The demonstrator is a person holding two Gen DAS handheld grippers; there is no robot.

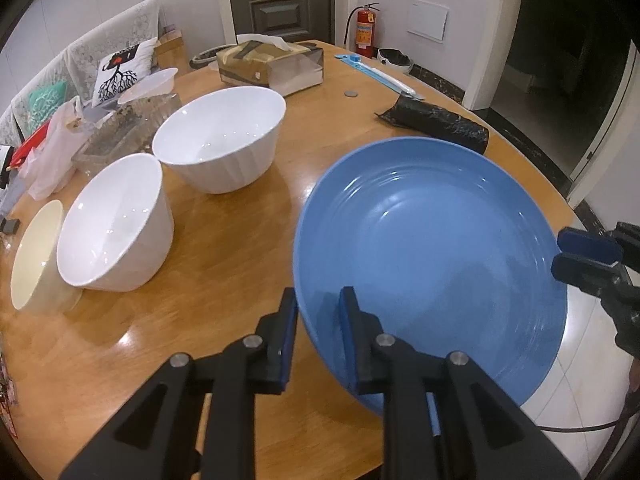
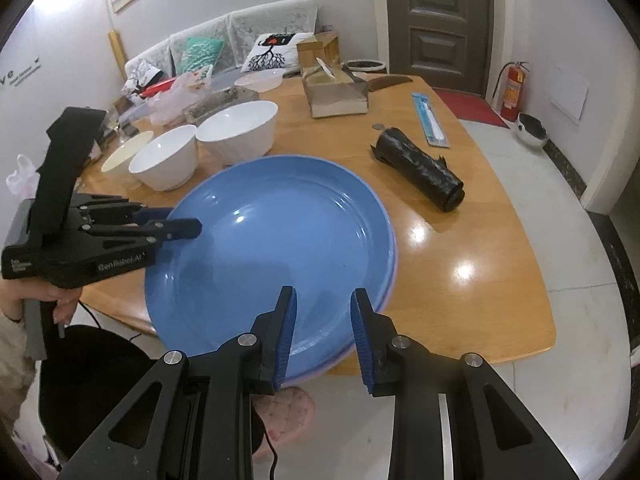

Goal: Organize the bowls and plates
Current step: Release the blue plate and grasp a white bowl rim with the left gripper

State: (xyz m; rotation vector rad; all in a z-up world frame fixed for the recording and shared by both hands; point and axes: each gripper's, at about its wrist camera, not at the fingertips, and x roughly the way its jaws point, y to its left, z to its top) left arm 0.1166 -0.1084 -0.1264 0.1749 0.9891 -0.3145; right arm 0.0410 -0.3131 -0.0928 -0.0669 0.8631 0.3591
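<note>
A large blue plate (image 1: 432,256) (image 2: 272,248) lies at the table's near edge on top of a paler plate whose rim (image 2: 390,280) shows beneath it. My left gripper (image 1: 318,312) (image 2: 184,224) straddles the plate's left rim, one finger under and one over, jaws a little apart. My right gripper (image 2: 324,320) (image 1: 584,256) is open just off the plate's near rim. Three bowls stand in a row at the left: a cream one (image 1: 36,256) (image 2: 126,156), a mid white one (image 1: 116,224) (image 2: 166,162) and a large white one (image 1: 222,136) (image 2: 240,128).
A black roll (image 1: 438,120) (image 2: 420,172) lies right of the plate. A tissue box (image 1: 272,64) (image 2: 334,92), a blue packet (image 2: 430,120), a coin (image 1: 351,93) and plastic bags with containers (image 1: 80,132) crowd the wooden table's (image 1: 224,272) far side. A black bin (image 2: 88,380) stands below.
</note>
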